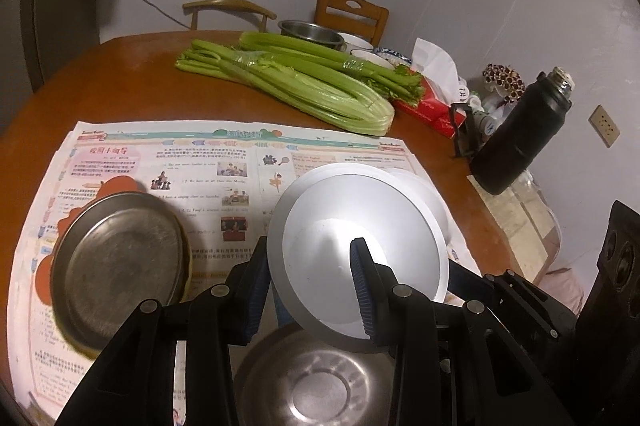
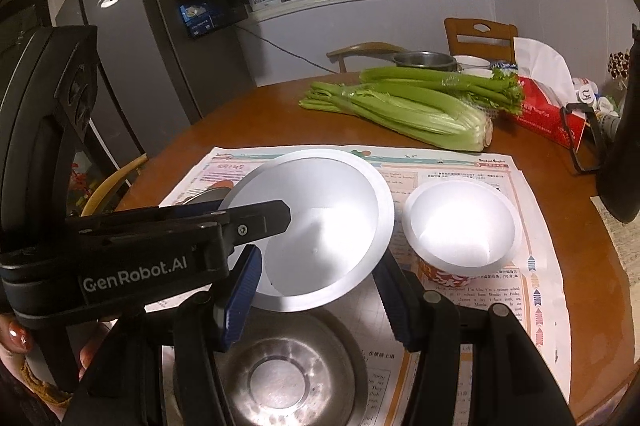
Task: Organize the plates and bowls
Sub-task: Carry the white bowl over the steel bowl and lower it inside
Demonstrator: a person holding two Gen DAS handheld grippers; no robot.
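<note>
My left gripper (image 1: 312, 278) is shut on the rim of a white plate (image 1: 352, 238) and holds it tilted above a steel bowl (image 1: 316, 386) that sits on the newspaper (image 1: 208, 166). The same plate (image 2: 324, 222) and the left gripper (image 2: 256, 226) also show in the right wrist view. My right gripper (image 2: 316, 290) is open and empty, just behind the plate and over the steel bowl (image 2: 276, 378). A steel plate (image 1: 120, 266) lies to the left. A small white bowl (image 2: 464, 226) stands on a red cup to the right.
Celery bunches (image 1: 296, 82) lie across the middle of the round wooden table (image 1: 120, 78). A steel pot (image 1: 312, 32) and white bowls (image 1: 360, 44) stand at the far edge, by a red tissue box (image 1: 436, 106) and a black flask (image 1: 520, 138).
</note>
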